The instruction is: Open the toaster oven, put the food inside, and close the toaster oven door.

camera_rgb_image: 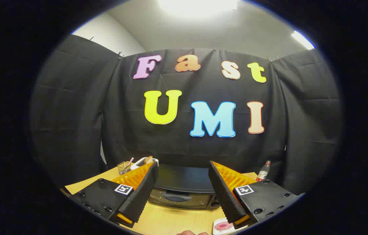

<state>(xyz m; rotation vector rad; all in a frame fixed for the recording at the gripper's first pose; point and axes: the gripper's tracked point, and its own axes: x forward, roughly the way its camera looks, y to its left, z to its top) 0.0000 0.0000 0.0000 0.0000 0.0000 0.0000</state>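
The gripper point(182, 168) hangs above the near part of a light wooden table point(170, 222), its two fingers spread wide apart with nothing between them but open air; each finger carries a small square marker on its block. Just ahead of the fingers and seen through the gap between them sits the toaster oven point(184, 187), a dark box with a flat black top and a glass door whose handle runs across the front; the door is closed. The oven stands toward the far side of the table, close against the black cloth wall point(72, 114) of the booth. Near the right finger, at the near edge of the table, lies a small white plate point(222, 226) with a pinkish round piece of food on it, partly hidden by that finger. Beside the plate, at the very near edge, the tip of a person's hand point(191, 233) just shows. Beyond the left finger, on the far left of the table, stand a wire cup point(123, 167) holding some sticks and a white holder point(143, 161) with what looks like a slice of bread in it. Beyond the right finger, at the far right by the cloth, stands a clear bottle point(264, 170) with a red cap
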